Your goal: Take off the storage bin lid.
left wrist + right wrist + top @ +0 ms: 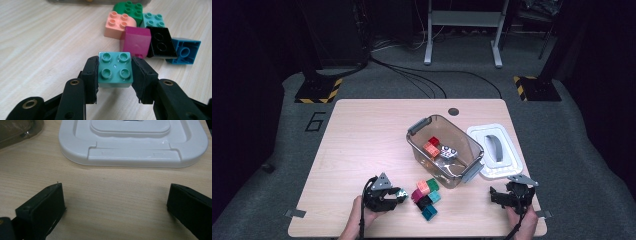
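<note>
My left gripper [114,65] is shut on a mint-green four-stud brick [115,75], its black pads pressed on the brick's two sides just above the wooden table. In the high view that gripper [398,195] sits near the front edge, left of a small pile of bricks [426,196]. The pile holds a peach brick [117,23], a green one [130,11], a teal one [153,20], a magenta one [136,40], a black one [161,42] and a blue one [185,51]. My right gripper [115,195] stands open over bare wood at the front right [496,196].
A clear plastic bin [413,146] with grey handles stands right of the table's middle, with a red brick [434,141], an orange brick [430,149] and a white patterned piece [448,152] inside. Its white lid [498,150] lies beside it, just beyond my right gripper [135,152].
</note>
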### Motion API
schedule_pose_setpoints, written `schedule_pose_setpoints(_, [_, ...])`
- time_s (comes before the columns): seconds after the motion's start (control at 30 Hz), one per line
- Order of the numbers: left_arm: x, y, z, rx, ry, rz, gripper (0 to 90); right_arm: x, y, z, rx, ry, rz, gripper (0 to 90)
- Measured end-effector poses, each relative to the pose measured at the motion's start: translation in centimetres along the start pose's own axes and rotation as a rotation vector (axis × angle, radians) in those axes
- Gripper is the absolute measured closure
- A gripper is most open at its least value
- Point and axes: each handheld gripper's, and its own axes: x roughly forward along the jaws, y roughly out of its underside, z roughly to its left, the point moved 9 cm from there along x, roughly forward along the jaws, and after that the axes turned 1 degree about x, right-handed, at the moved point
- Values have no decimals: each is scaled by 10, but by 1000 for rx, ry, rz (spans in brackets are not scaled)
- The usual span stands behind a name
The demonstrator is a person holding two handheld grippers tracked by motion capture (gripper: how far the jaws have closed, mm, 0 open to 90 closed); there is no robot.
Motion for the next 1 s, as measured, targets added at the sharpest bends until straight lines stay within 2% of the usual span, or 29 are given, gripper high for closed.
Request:
schedule_pose_setpoints(0.33, [-18,-20,26,-22,-43,-31,591,0,0,0,5,2,-2,5])
schedule_pose_setpoints(0.37, [-20,-24,29,-35,-47,-41,591,0,-1,0,2,1,-5,5])
schedule_pose_setpoints(0.57, [-26,-36,41,-29,-64,-36,590,0,0,-1,-1,2,0,5])
schedule_pose_setpoints(0.6, [-26,-38,44,-18,-73,-34,591,0,0,-1,2,3,2,5])
schedule_pose_setpoints(0.67, [-25,-41,47,-28,-68,-38,591,0,0,-1,-2,2,-1,4])
schedule_pose_setpoints(0.8, [-27,-45,54,-14,-67,-26,591,0,0,-1,2,3,2,5])
schedule_pose_setpoints(0.83, [-27,-47,55,-25,-72,-35,591,0,0,-1,3,4,2,5])
schedule_pose_setpoints(0.87, [-28,-48,58,-15,-76,-35,591,0,0,-1,3,4,2,4])
schedule_pose_setpoints(1.0, [-35,-54,66,-30,-75,-42,591,0,0,-1,4,5,2,4])
